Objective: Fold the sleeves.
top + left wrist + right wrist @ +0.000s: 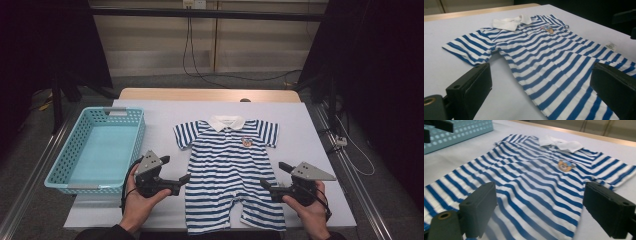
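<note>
- Romper (231,172): blue-and-white striped, white collar (226,122), spread flat on the white sheet (310,130) mid-table, front up; laid out this way, likely for folding.
- Left gripper (183,179): at the romper's left edge, jaws released, nothing between them.
- Right gripper (264,184): at the right edge, jaws apart, empty.
- Basket (65,175): turquoise, left of the romper; probably its destination.

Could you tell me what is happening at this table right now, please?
A person holds a gripper in each hand on either side of a blue-and-white striped baby romper lying flat on the white-covered table. The left gripper and right gripper point at its sides, fingers open, holding nothing. A light blue plastic basket sits to the left.
</note>
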`<state>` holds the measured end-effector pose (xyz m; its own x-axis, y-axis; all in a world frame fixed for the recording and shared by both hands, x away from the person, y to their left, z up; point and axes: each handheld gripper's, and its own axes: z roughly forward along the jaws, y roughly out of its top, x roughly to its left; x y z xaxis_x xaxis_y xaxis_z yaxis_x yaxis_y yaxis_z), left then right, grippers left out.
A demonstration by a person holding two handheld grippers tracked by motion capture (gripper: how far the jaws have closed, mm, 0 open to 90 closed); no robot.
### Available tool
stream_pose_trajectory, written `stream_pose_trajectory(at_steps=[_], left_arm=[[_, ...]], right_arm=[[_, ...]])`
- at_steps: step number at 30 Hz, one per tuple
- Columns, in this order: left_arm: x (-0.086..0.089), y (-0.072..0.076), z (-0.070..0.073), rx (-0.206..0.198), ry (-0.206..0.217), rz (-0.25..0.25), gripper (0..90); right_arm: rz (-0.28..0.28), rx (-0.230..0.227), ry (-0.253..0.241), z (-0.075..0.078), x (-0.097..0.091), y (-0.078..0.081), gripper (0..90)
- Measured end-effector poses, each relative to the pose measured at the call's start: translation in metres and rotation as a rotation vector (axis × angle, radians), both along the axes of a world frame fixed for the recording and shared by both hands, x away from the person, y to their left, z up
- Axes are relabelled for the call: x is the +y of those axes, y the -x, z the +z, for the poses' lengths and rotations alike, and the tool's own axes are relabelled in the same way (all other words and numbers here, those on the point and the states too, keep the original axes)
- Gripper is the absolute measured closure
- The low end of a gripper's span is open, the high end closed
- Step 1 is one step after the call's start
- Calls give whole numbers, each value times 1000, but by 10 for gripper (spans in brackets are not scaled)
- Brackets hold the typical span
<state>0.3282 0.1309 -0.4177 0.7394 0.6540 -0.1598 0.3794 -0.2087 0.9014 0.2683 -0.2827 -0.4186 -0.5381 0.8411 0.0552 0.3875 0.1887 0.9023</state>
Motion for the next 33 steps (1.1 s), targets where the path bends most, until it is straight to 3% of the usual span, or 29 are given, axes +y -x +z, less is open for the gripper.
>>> stream_pose_trajectory(at_steps=[3, 7, 10, 11, 14, 21, 23, 25, 28, 33], left_arm=[[-2, -5, 2, -4, 3, 10, 40], [-3, -13, 6, -9, 12, 8, 34], [-7, -20, 9, -31, -28, 9, 36], [-8, -24, 11, -32, -18, 25, 36], [-12, -34, 16, -32, -51, 63, 40], [-17, -55, 17, -79, -20, 121, 56], [-17, -63, 16, -65, -18, 119, 62], [-18, -70, 14, -42, -44, 106, 66], [-22, -76, 15, -44, -54, 116, 67], [-29, -90, 17, -30, -30, 129, 65]], right_arm=[[-33, 3, 1, -2, -5, -1, 61], [-53, -3, -41, -3, -11, -2, 49], [-71, 1, -26, -4, -12, -1, 52], [-69, -10, -19, -4, -12, 0, 52], [-70, -39, -26, -5, -12, 5, 50], [-64, -54, -55, -8, -18, 12, 44], [-64, -64, -62, -7, -18, 11, 44], [-60, -72, -63, -7, -16, 11, 45], [-43, -72, -61, -8, -15, 13, 43], [-25, -116, -75, -6, -16, 18, 41]])
